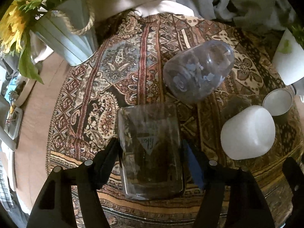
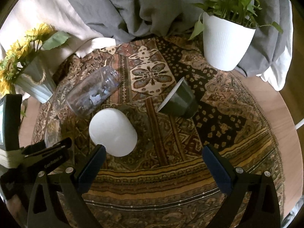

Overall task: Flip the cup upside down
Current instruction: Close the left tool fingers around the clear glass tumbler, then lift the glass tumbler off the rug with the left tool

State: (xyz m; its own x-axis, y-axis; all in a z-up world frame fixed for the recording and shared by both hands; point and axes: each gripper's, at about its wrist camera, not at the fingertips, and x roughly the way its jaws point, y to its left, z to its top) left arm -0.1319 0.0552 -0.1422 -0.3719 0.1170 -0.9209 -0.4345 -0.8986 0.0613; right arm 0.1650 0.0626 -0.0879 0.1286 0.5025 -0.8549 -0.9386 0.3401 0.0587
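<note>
A clear glass cup [image 1: 150,150] with a triangle label sits between my left gripper's [image 1: 150,148] fingers, which are closed against its sides above the patterned cloth. In the right wrist view the same cup [image 2: 52,133] shows faintly at the left. A clear plastic cup with blue flowers [image 1: 197,70] lies on its side; it also shows in the right wrist view [image 2: 93,93]. A white cup [image 1: 248,133] stands upside down, near my right gripper's left finger [image 2: 93,163]. A dark cup [image 2: 178,102] lies on its side. My right gripper [image 2: 153,155] is open and empty.
A round wooden table [image 2: 266,95] carries a patterned cloth [image 2: 152,171]. A pale metal bucket with sunflowers [image 1: 62,32] stands at the back left. A white pot with a green plant [image 2: 226,39] stands at the back right. Grey and cream fabric [image 2: 123,9] lies behind.
</note>
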